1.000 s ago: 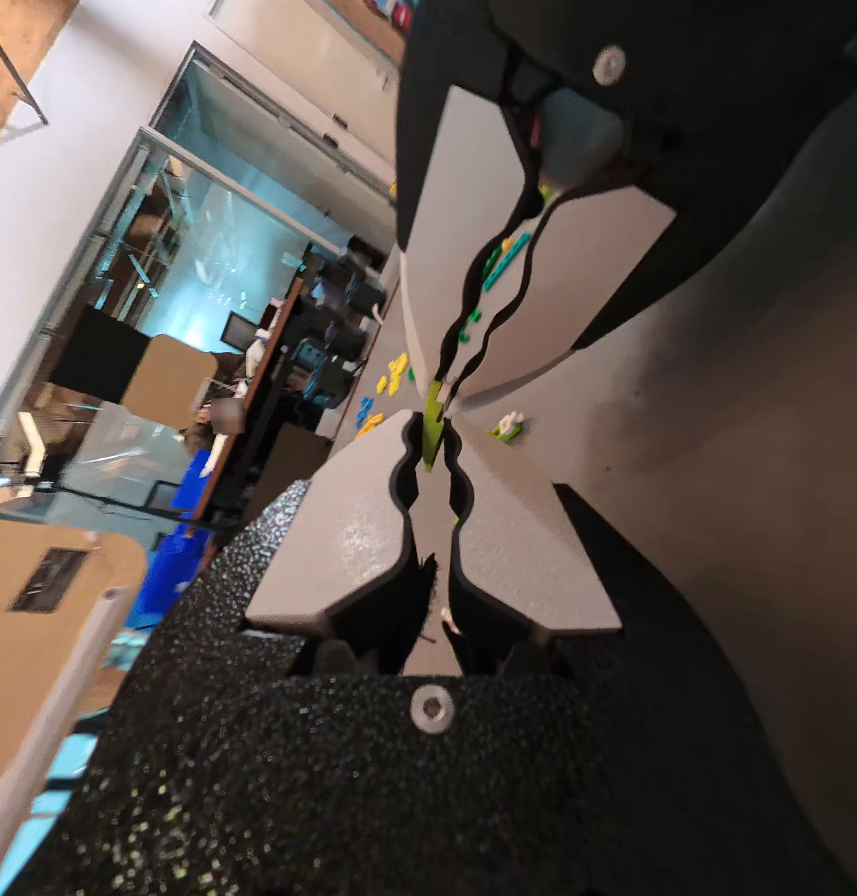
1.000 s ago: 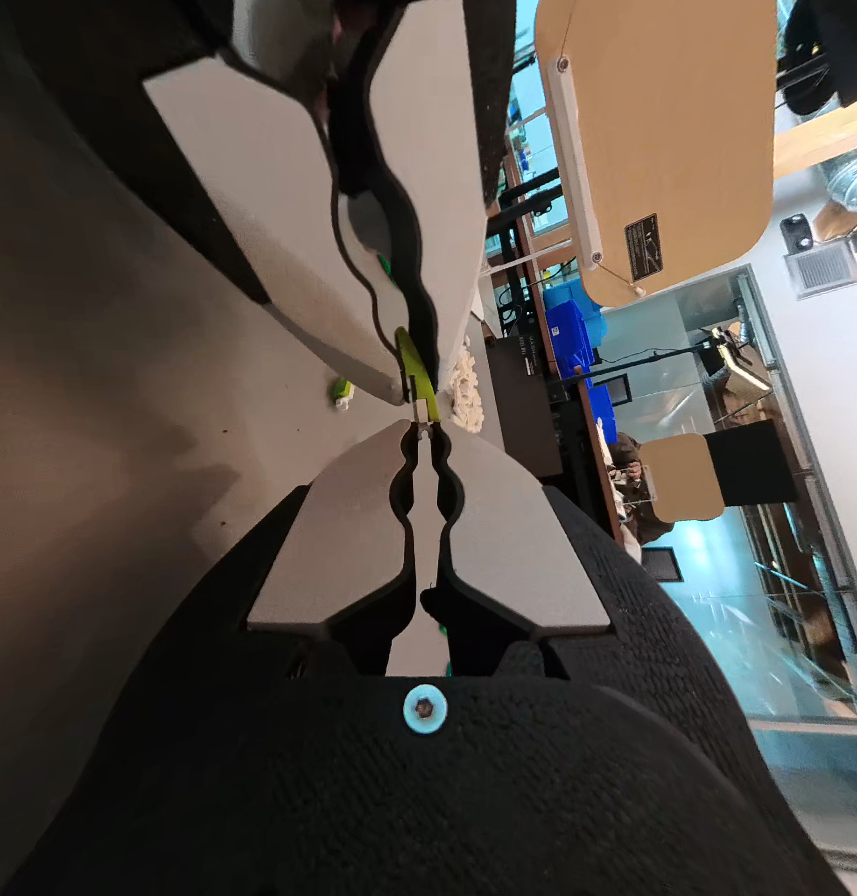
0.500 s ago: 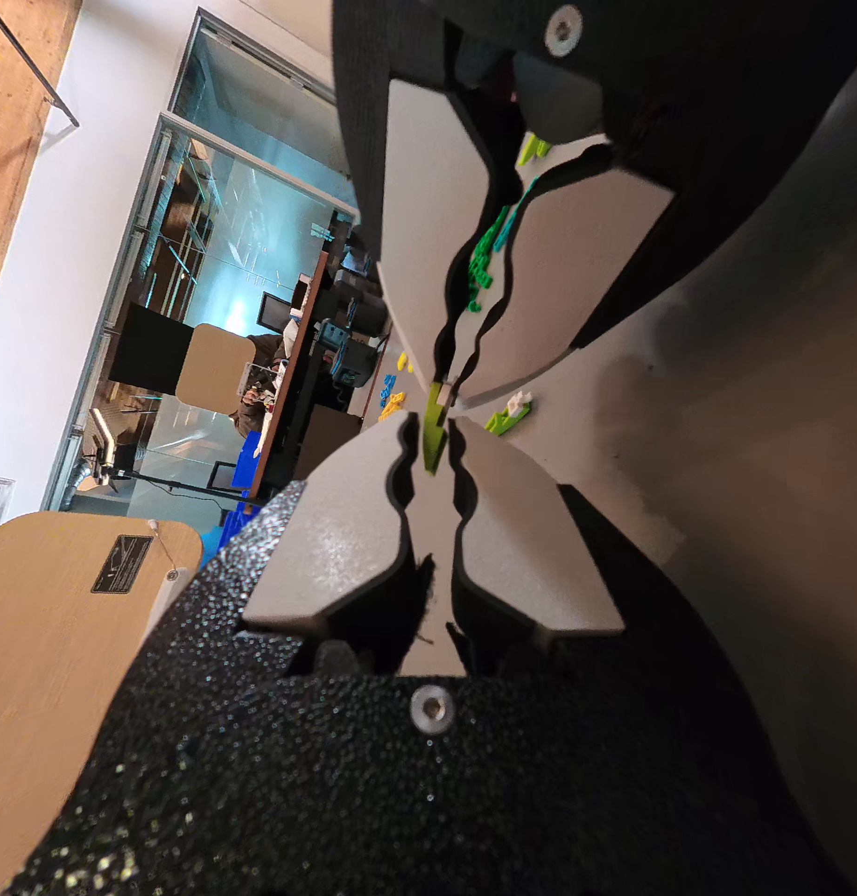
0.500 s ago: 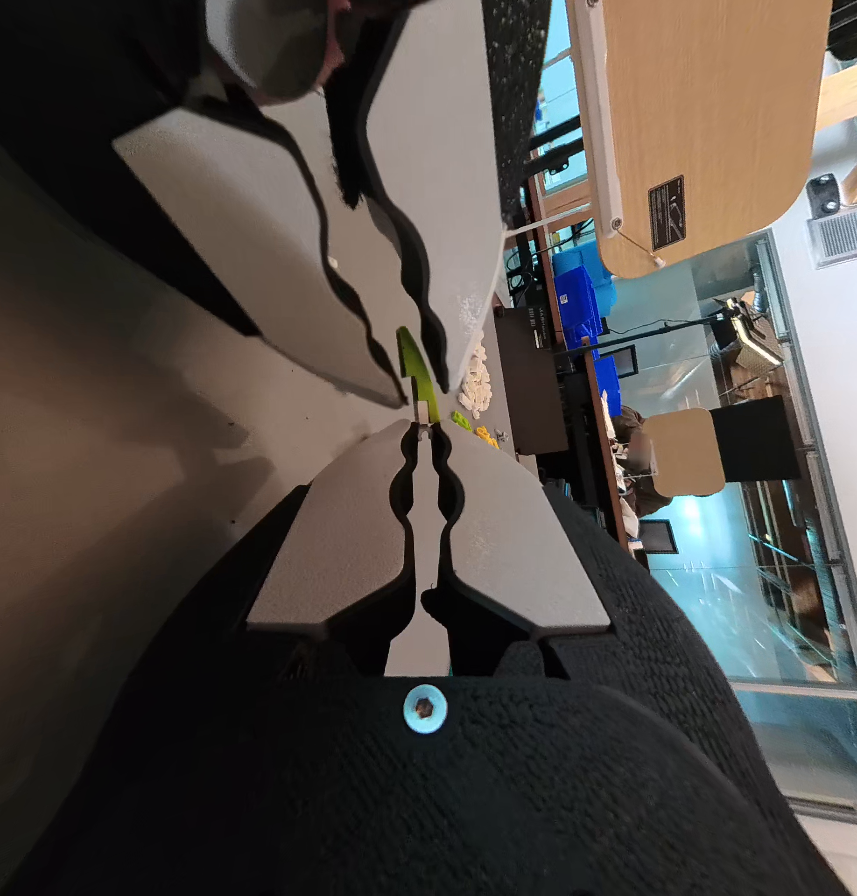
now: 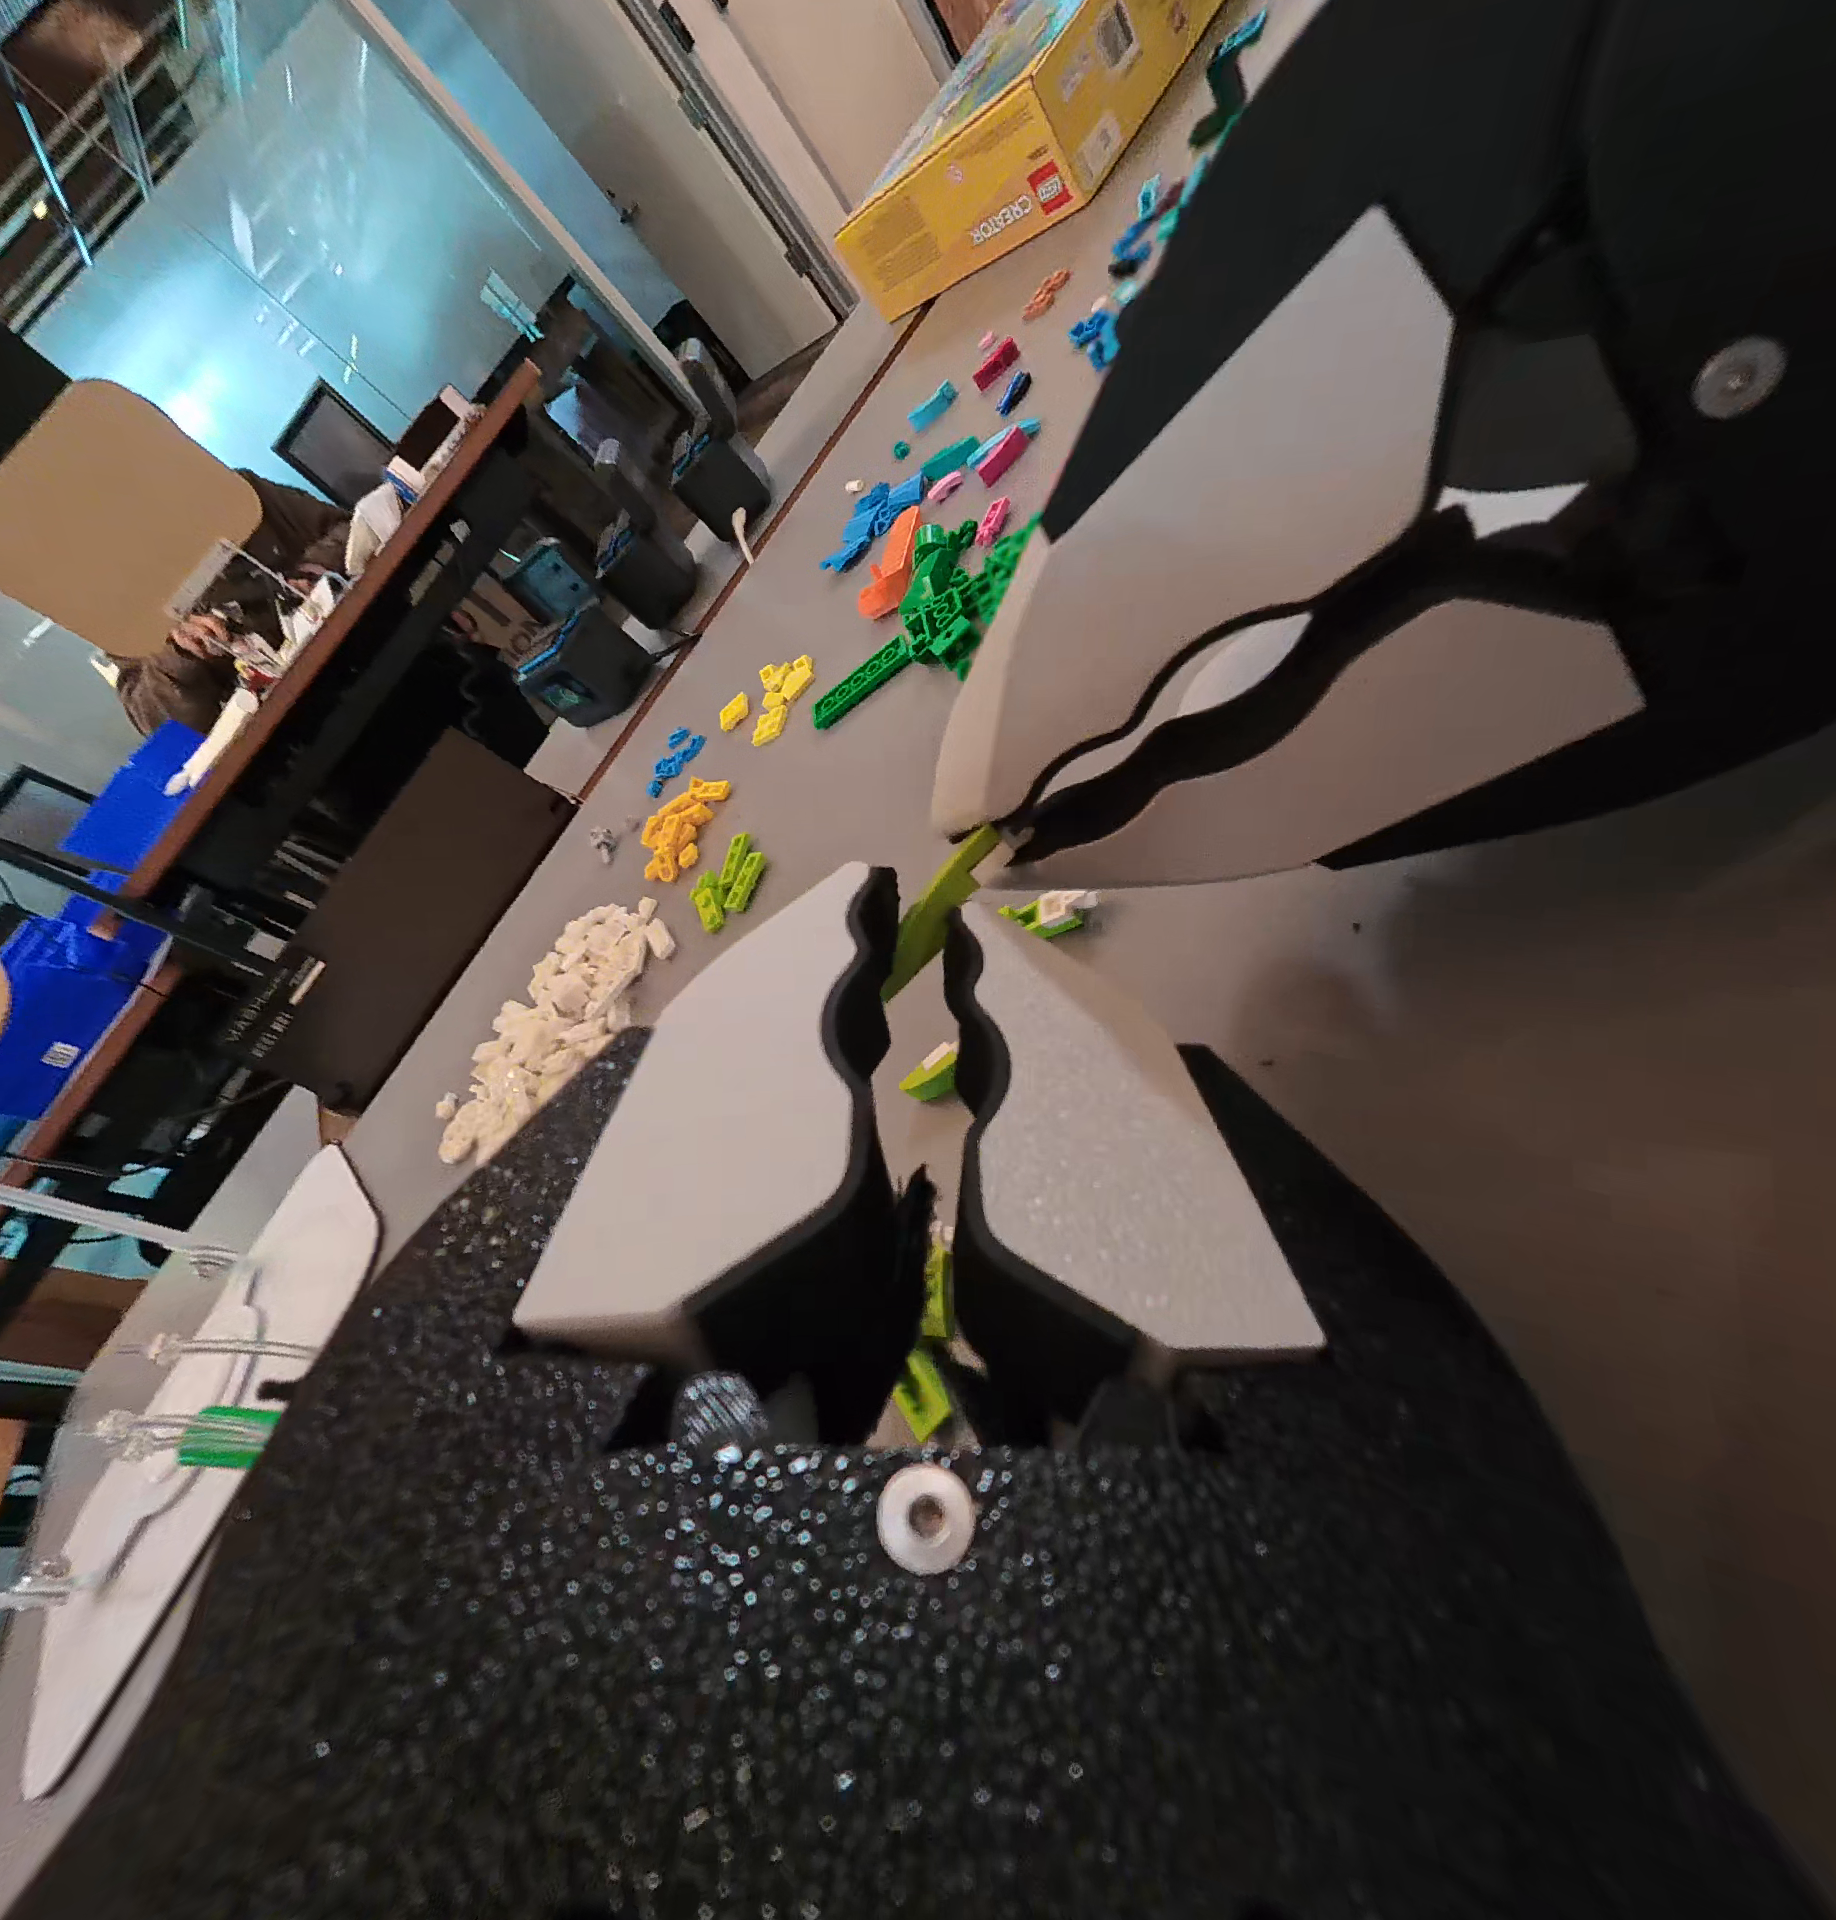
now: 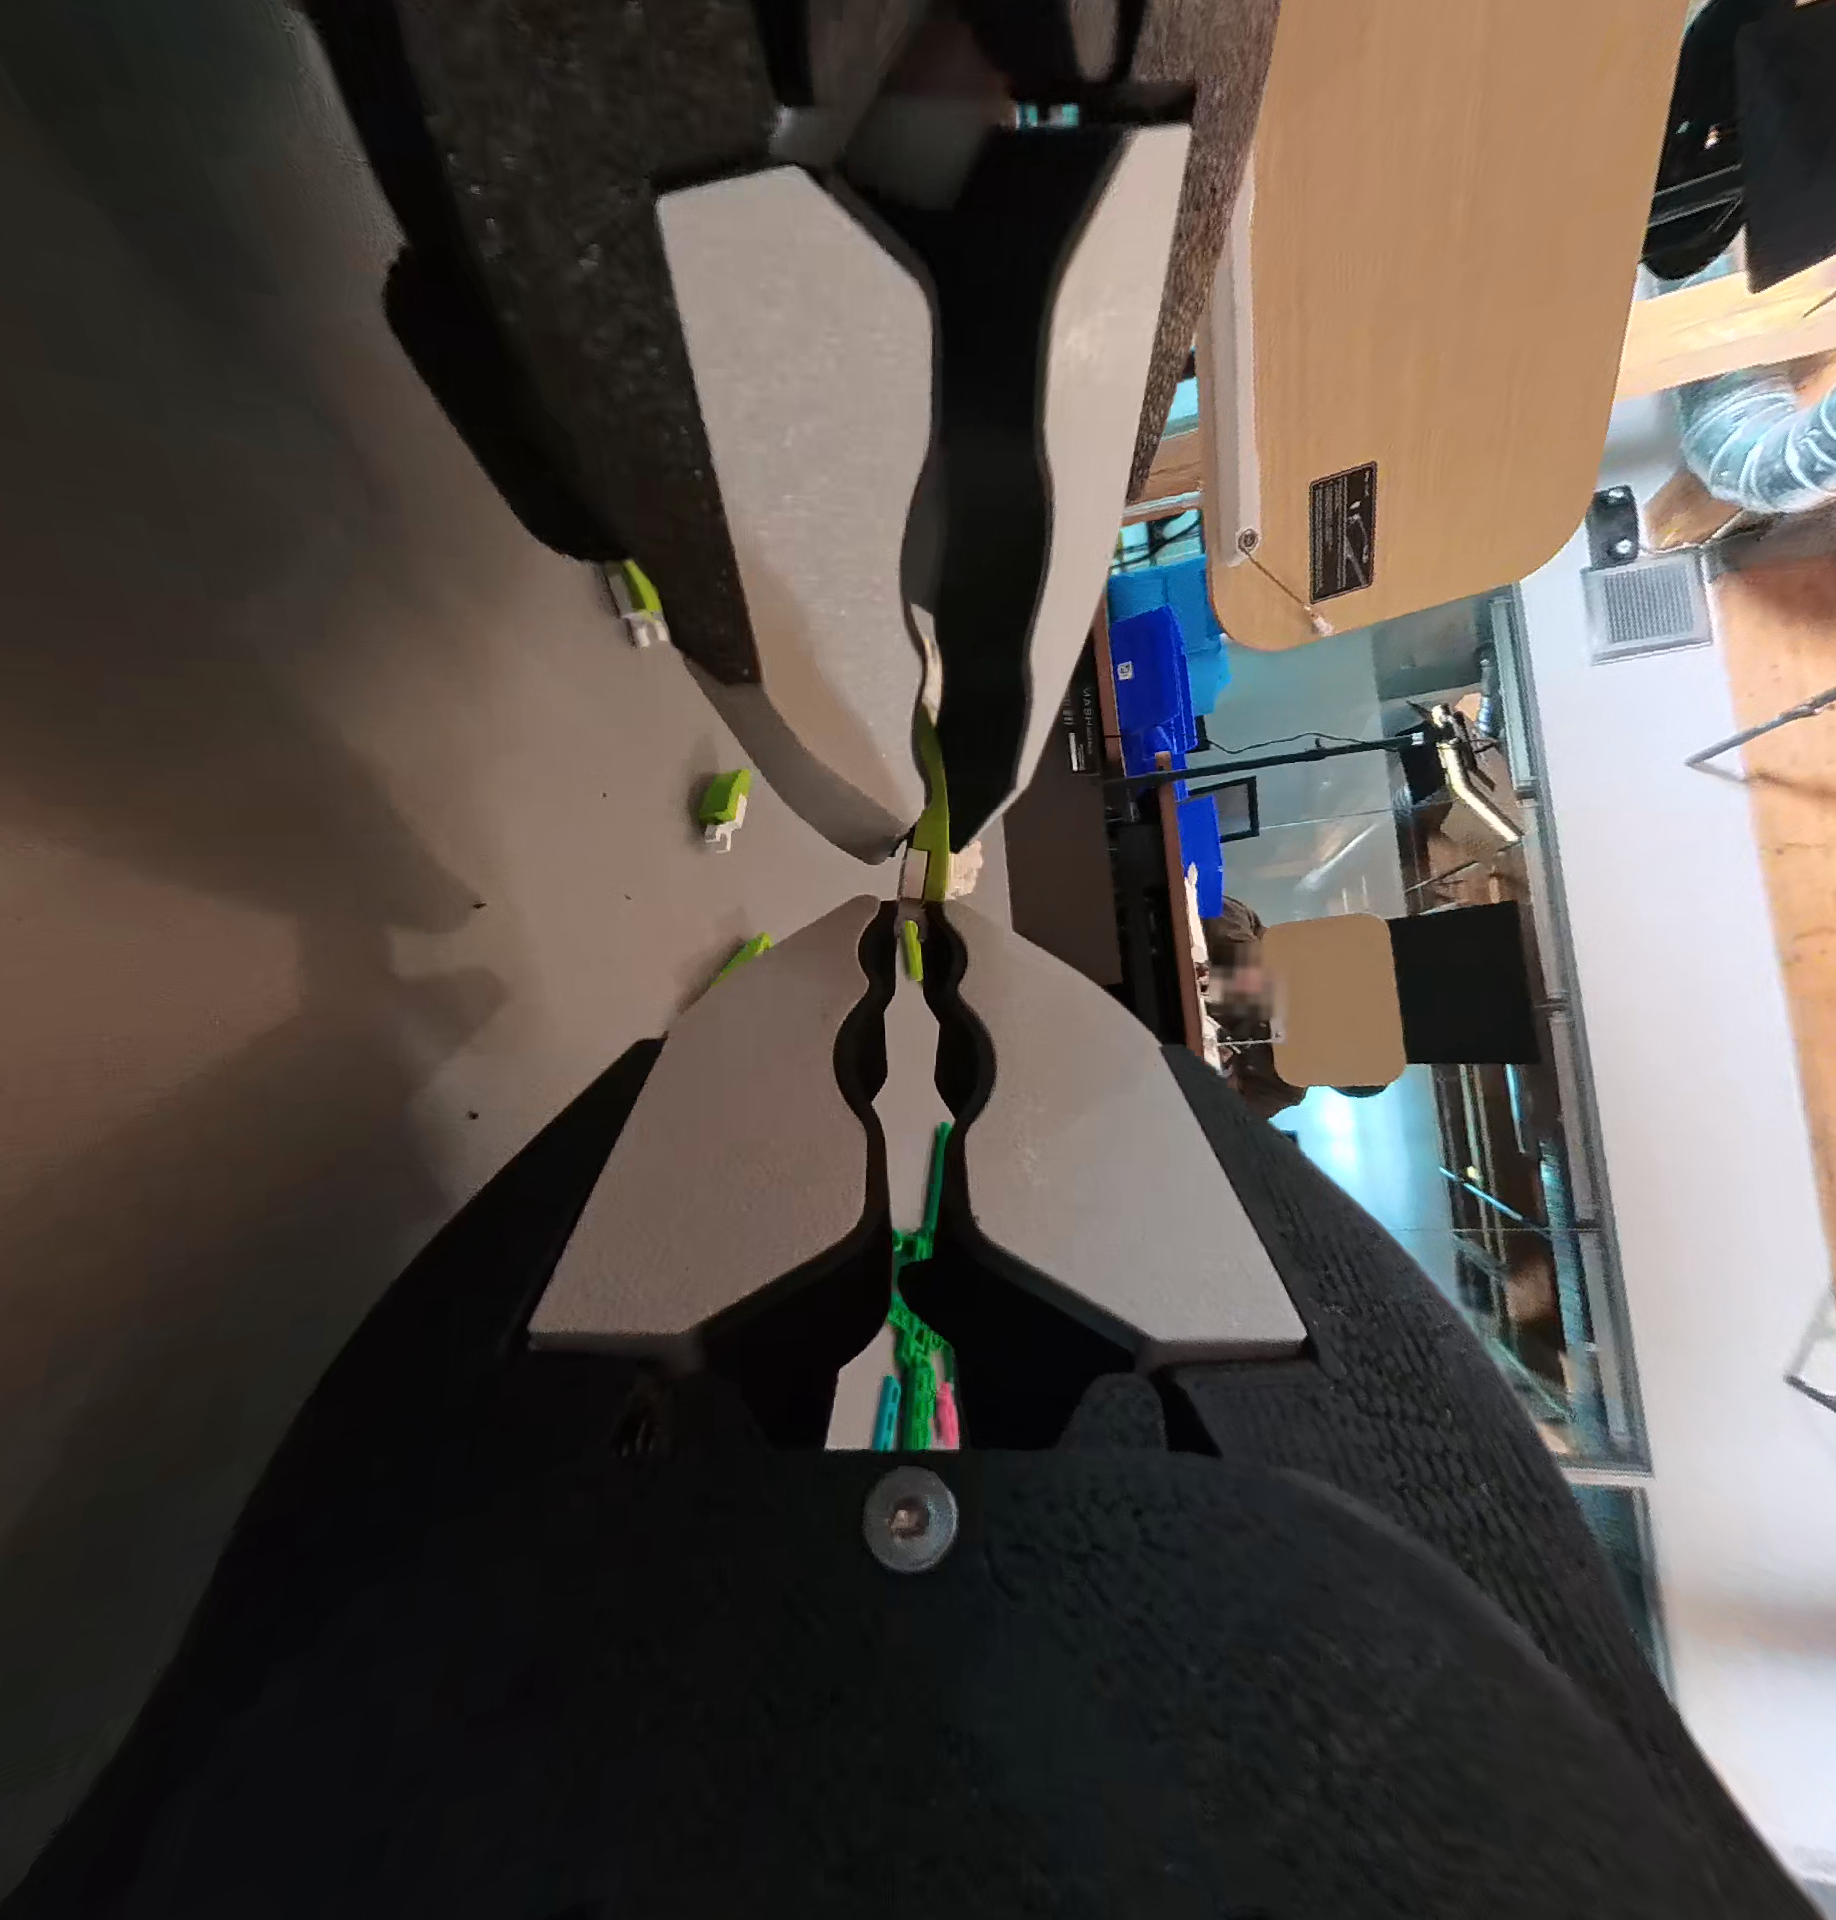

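— Starting with the biggest thing, what is there?

— A grey bench point(image 5: 1516, 1039), with a yellow cardboard box point(image 5: 997, 177) at its far end. The box is closed on the sides I can see, so I cannot tell what is in it. Blue plastic bins point(image 5: 114, 800) stand beyond the bench on the left, and their contents are also hidden.

— And loose on the bench?

— Sorted heaps of small plastic bricks: white ones point(image 5: 571, 997) near the left edge, orange-yellow ones point(image 5: 680, 826) farther off, and a green cluster point(image 5: 945, 592) beyond those. A little lime-and-white assembly point(image 5: 1054, 914) lies just right of the tips.

— The tongs?

— They meet tip to tip above the bench. The left tongs point(image 5: 914, 909) pinch a flat lime-green plastic plate point(image 5: 940, 894), with a pad on each face. The right tongs point(image 6: 909, 920) are nearly pressed together on a tiny whitish piece point(image 6: 912, 871) at that plate's far end. I cannot tell whether the piece is fully seated.
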{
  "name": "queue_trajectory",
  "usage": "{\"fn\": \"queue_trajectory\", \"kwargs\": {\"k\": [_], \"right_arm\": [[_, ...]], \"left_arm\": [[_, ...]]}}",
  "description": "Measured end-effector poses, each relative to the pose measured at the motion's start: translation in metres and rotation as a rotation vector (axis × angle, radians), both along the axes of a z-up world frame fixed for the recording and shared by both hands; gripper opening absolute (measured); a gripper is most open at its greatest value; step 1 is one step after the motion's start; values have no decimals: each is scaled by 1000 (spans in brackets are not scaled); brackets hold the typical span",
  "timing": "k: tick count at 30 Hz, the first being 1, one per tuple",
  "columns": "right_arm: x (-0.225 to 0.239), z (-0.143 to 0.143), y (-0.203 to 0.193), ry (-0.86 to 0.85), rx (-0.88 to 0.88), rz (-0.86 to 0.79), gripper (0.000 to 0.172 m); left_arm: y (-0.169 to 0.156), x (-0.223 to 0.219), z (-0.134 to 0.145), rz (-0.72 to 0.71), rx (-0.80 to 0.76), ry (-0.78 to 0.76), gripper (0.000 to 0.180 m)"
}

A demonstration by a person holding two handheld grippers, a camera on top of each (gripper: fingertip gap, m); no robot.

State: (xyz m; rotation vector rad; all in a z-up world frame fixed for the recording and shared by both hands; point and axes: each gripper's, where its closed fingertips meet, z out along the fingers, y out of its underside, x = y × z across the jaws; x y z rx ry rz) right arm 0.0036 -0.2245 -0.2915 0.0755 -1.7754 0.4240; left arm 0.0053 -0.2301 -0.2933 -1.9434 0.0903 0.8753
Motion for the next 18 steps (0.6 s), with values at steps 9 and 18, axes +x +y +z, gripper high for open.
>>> {"fn": "queue_trajectory", "kwargs": {"k": [9, 18], "right_arm": [[-6, -7, 5, -111, -119, -59, 4], [-8, -9, 6, -160, -220, -127, 7]], "left_arm": [[3, -1, -10, -10, -61, -14, 8], [3, 1, -10, -25, -95, 42, 8]]}}
